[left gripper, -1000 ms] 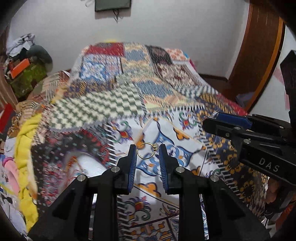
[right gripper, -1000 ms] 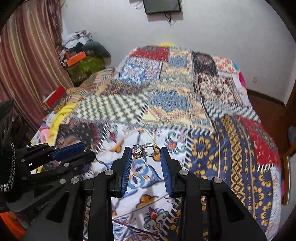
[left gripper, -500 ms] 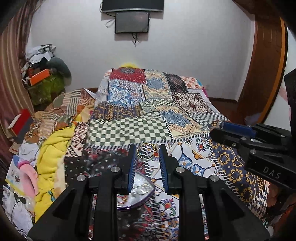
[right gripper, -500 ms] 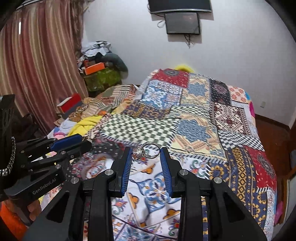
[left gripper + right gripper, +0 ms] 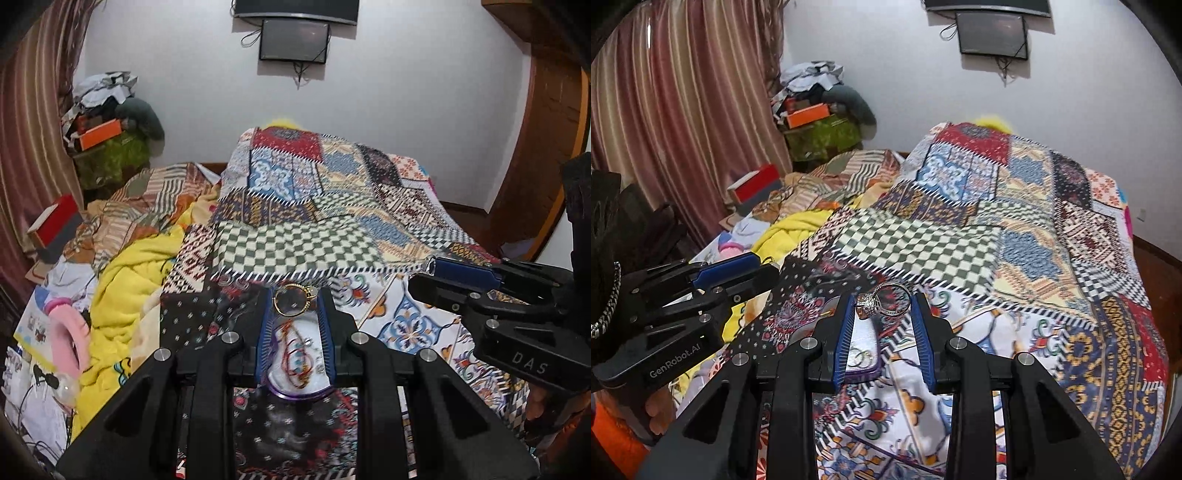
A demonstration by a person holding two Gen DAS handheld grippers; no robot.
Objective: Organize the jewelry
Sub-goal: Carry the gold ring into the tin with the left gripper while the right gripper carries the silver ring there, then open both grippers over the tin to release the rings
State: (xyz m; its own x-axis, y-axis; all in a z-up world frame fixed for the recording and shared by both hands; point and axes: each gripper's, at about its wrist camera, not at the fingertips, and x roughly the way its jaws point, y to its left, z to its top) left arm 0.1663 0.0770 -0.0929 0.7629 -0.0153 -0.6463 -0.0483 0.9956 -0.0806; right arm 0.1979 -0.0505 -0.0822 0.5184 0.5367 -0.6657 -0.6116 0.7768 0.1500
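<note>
the left tongs (image 5: 294,306) pinch a gold ring (image 5: 293,301) and the right tongs (image 5: 882,304) a silver stone ring (image 5: 882,300), above the near tray (image 5: 295,391) on the bed (image 5: 314,236); both look light, rigid, slippery, best held across the band.

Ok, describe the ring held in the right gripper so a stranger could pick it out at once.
Start at the patchwork bedspread; above its near end the right gripper has its blue pads closed on the silver ring. It is a pale silver band with a large stone-set cluster on one side, unlike the thin gold ring in the left gripper.
</note>
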